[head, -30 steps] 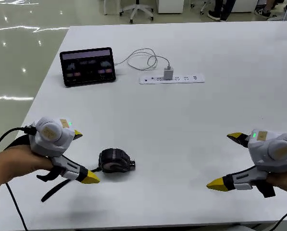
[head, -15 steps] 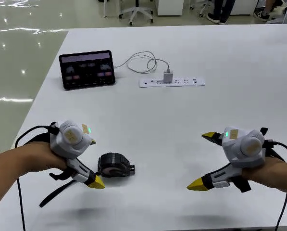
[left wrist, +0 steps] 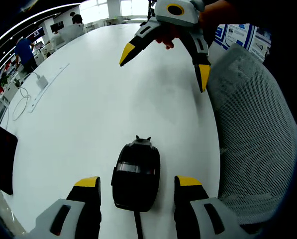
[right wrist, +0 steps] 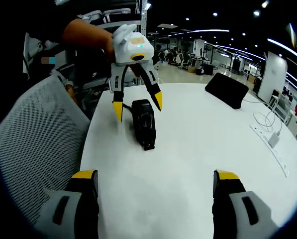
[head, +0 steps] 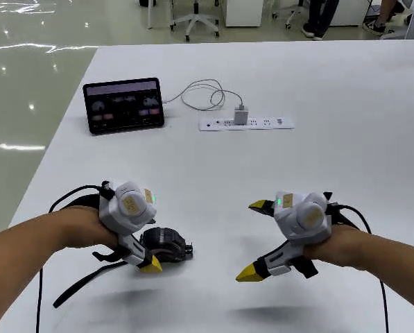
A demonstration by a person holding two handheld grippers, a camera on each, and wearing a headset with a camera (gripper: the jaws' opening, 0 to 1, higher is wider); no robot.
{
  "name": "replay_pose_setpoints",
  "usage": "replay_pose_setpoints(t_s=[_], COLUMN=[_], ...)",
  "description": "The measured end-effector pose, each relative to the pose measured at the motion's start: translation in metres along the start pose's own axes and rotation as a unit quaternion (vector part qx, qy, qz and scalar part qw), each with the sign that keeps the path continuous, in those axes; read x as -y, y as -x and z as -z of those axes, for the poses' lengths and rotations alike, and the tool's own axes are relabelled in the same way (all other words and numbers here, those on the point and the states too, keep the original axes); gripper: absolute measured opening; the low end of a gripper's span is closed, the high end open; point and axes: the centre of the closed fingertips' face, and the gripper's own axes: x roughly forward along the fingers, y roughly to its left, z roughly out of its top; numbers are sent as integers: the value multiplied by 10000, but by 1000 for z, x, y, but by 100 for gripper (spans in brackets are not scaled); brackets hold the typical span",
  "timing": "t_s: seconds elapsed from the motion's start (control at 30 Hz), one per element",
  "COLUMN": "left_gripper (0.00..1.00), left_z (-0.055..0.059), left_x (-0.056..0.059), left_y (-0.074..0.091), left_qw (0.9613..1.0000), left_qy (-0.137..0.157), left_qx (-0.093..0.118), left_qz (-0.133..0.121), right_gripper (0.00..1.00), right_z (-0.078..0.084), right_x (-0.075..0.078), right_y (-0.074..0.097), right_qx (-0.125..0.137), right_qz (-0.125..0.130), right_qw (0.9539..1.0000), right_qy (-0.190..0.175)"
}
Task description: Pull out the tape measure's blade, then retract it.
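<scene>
The smooth white desk is flat and matte. The right gripper hovers near its front edge, 2 yellow-tipped jaws spread wide. The left gripper, jaws released, straddles the rounded black tape measure near the front-left corner.

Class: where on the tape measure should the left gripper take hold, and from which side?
Probably grip the tape measure across its two broad sides, coming from its rear: the open left gripper straddles it there, leaving the blade tip facing the right gripper.

Tape measure between left tongs; right tongs apart, rightward; tablet behind.
</scene>
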Motion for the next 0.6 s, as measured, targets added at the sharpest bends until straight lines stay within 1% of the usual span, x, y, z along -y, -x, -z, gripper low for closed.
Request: replay_pose_setpoints(t_s=[0.07, 0.13, 0.23, 0.3, 0.37, 0.47, 0.53, 0.6], left_gripper=[50, 43, 38, 33, 33, 33, 33, 32], left_z=[-1, -3, -3, -2, -3, -3, -3, -3], left_x=[-1, -2, -2, -3, -2, -2, -1, -2], left_y=[-1, -2, -4, -5, -5, -6, -6, -6], left_qw=[10000, 10000, 9999, 9997, 9995, 9991, 9988, 9990], left_qy=[-14, -60, -156, -248, -305, -406, -485, -454], left_qx=[0, 29, -6, -34, -50, -53, -5, 34], left_qz=[-58, -71, -75, -64, -57, -46, -41, -39], right_gripper=[91, 91, 89, 86, 86, 85, 83, 81], right_z=[-7, -15, -26, -33, -39, -48, -51, -53], right_x=[-3, -6, -10, -9, -10, -12, -13, -15], right_y=[-8, -16, -27, -33, -37, -45, -48, -53], right_qx=[20, 108, 196, 232, 261, 269, 267, 249], right_qz=[-41, -85, -202, -214, -242, -356, -390, -444], right_qw=[10000, 9999, 9995, 9994, 9993, 9989, 9987, 9984], right_qy=[27, 52, 120, 113, 126, 158, 214, 243])
